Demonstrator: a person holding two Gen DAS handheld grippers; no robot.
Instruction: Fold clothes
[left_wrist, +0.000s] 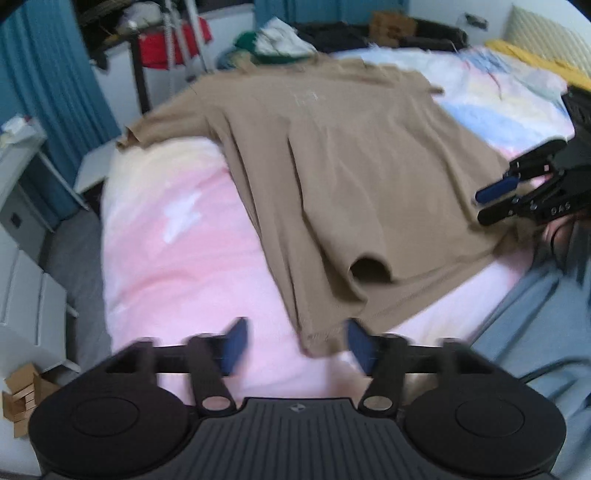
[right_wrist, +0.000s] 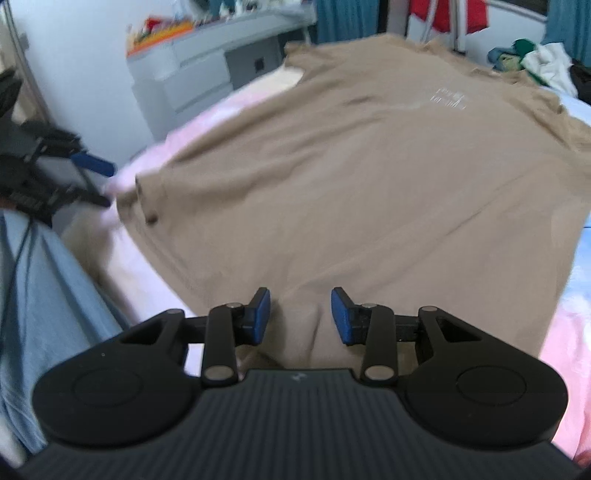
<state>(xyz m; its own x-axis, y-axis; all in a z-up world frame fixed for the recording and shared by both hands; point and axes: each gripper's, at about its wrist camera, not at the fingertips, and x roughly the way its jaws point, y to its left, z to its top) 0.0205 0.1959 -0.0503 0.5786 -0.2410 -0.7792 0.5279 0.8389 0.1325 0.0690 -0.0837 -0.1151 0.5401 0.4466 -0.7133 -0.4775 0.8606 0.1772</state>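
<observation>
The tan shirt (left_wrist: 332, 177) lies spread across the bed (left_wrist: 177, 236), front side up by the faint pale print (right_wrist: 448, 98) near the collar end. It extends forward and away from both tongs, hem end nearest, collar end farthest. Spreading it flat this way exposes the side edges and sleeves, which is the likely reason for the layout before any fold is made.

Left tongs (left_wrist: 295, 345): the jaws stand well apart with nothing between the pads. The near left hem corner (left_wrist: 317, 339) lies just ahead of them, closer to the right-hand pad, resting loose on the bed. A short sleeve (left_wrist: 369, 267) lies folded inward onto the body just beyond that corner, its cuff gaping as a dark oval.

Right tongs (right_wrist: 300, 315): the jaws stand partly apart. A raised ridge of the shirt's hem sits between the pads, but the right wrist view does not settle whether they press on it. In the left wrist view these tongs appear at the shirt's right edge.

Materials: the shirt is a soft, matte knit, limp, draping in long shallow creases. The bed cover is a smooth pastel print, pink nearest, blue and white farther off. The pads are flat, blue and rectangular on black linkages.

A person's light blue clothing (right_wrist: 48, 295) shows beside the bed's near edge.
</observation>
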